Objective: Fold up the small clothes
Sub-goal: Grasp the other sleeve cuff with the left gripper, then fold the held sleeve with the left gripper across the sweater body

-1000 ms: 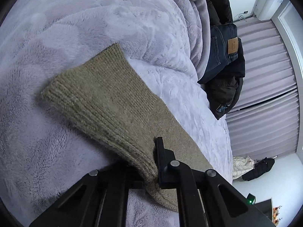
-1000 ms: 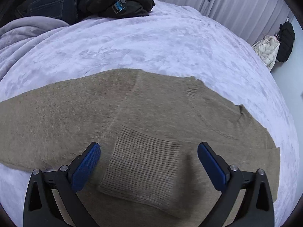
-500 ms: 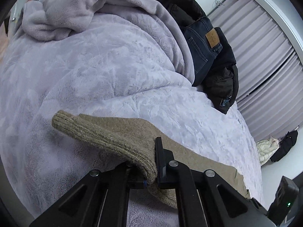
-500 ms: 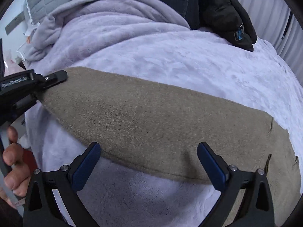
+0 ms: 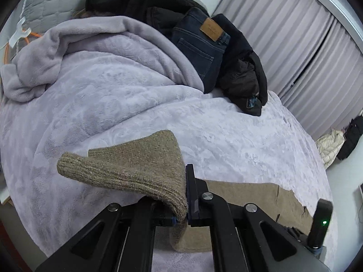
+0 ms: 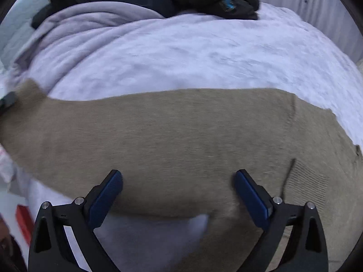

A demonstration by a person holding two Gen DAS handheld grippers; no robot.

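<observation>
A: Nearest the lens, bottom centre of the left wrist view, the left gripper (image 5: 186, 213) is clamped on the ribbed edge of the tan sweater (image 5: 136, 172), lifting it into a peak off the bed.

B: And the other tool?

A: In the right wrist view, the right gripper (image 6: 179, 195) has its blue pads (image 6: 106, 195) spread wide, holding nothing, just over the sweater's lower edge. The garment spans the middle of that frame, flat on the lilac blanket (image 6: 181, 52).

B: What might go wrong?

A: I'd guess the knit could slip from such a narrow pinch, or the plush blanket could drag the cloth and skew the fold. If the right tool closes low, it may catch blanket too.

B: Further back?

A: Jeans (image 5: 199, 45) and a dark jacket (image 5: 240, 79) are piled at upper centre, well apart; curtains (image 5: 295, 34) beyond.
</observation>
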